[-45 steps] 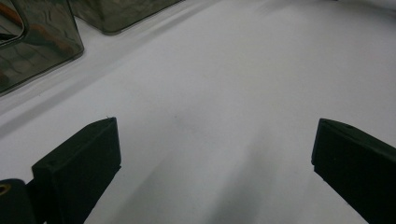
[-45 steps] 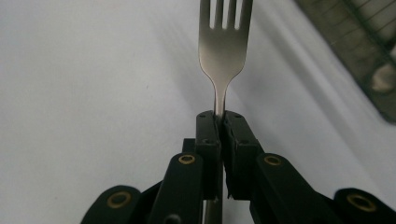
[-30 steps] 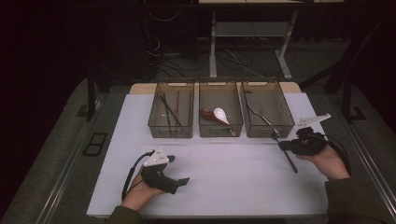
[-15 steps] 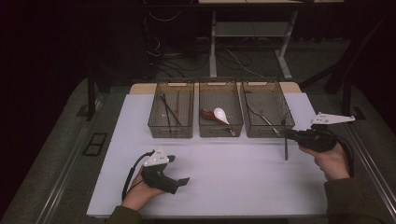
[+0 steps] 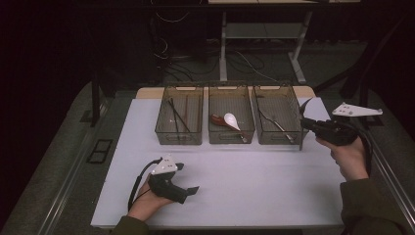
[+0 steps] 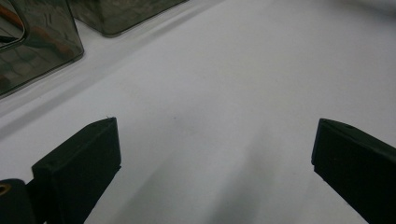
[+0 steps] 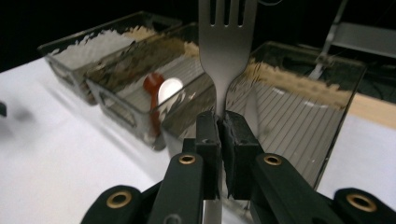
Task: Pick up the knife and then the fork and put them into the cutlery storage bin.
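The right gripper (image 7: 219, 122) has its fingers clenched on the narrow neck of a metal fork (image 7: 227, 44), and the pads press on the stem from both sides. In the right gripper view the fork stands upright out of the grip: its long axis runs straight along the fingers, the tines point up and away from the gripper, and the handle runs down between the fingers towards the gripper body.

In the high view the right gripper (image 5: 304, 122) is held above the white worktop (image 5: 264, 181), just beside the right wall of the right-hand bin (image 5: 276, 115), which serves as the landmark here. The fork (image 5: 302, 125) shows there as a thin dark line at the bin's near right corner, its long axis nearly vertical in the picture, tines at the top beside the bin's rim and handle end reaching down past the bin's front edge. Whether it touches the bin wall cannot be told.

Inside that bin lies another slender metal utensil (image 5: 274, 122). To the bin's left stands the middle bin (image 5: 231, 117) with a white spoon (image 5: 231, 120) and a red-brown spoon (image 5: 219, 120), and farther left the left-hand bin (image 5: 180, 117) with dark sticks (image 5: 177, 116).

Well apart from the landmark bin, near the worktop's front left, the left gripper (image 5: 192, 190) rests in the person's hand. Its fingers (image 6: 79, 163) stand released, wide apart, with bare worktop between them.
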A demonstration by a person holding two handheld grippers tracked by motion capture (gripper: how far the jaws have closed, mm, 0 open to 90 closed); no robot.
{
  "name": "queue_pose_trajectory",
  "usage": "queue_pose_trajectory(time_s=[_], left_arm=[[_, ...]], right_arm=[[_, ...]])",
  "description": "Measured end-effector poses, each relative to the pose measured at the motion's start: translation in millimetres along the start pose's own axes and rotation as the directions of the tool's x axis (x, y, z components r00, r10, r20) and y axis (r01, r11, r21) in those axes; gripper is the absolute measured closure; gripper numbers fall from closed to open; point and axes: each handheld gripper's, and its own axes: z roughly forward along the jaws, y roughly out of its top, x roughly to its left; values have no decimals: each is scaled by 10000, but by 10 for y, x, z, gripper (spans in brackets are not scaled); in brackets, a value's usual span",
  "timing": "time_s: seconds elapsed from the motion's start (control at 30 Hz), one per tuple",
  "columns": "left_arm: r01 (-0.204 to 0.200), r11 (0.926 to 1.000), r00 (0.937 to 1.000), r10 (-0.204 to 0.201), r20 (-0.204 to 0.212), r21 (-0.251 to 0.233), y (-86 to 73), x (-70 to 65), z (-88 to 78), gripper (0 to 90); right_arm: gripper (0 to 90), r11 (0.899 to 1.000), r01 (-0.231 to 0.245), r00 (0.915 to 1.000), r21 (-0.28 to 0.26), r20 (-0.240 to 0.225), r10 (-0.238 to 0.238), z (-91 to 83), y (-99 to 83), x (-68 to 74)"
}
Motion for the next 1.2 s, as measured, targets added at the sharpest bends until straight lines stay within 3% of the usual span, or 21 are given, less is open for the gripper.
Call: queue_pose_trajectory(time_s=[0.37, 0.53, 0.73, 0.87, 1.07, 1.2], left_arm=[[83, 10000, 10000, -83, 22, -56, 0, -3, -2, 6], [77, 10000, 10000, -77, 41, -60, 3, -16, 1, 6], [111, 9999, 9999, -110, 58, -74, 2, -9, 0, 6], [74, 10000, 10000, -74, 61, -64, 2, -8, -7, 7], [108, 9999, 9999, -108, 60, -76, 1, -11, -1, 6], [117, 9999, 9999, -117, 54, -59, 1, -12, 1, 6]], right_arm=[[849, 9999, 98, 9963, -79, 853, -91, 175, 387, -174], [849, 9995, -28, 9914, 317, 1306, -14, 338, 509, -303], [849, 9937, -457, 9882, 1020, 1502, 300, 611, 478, -464], [849, 9784, -588, 9854, 1980, 1682, 252, 780, 391, -506], [848, 9425, -771, 9876, 3253, 1542, 275, 919, 280, -560], [848, 9227, -751, 9879, 3781, 1543, 171, 991, 241, -559]])
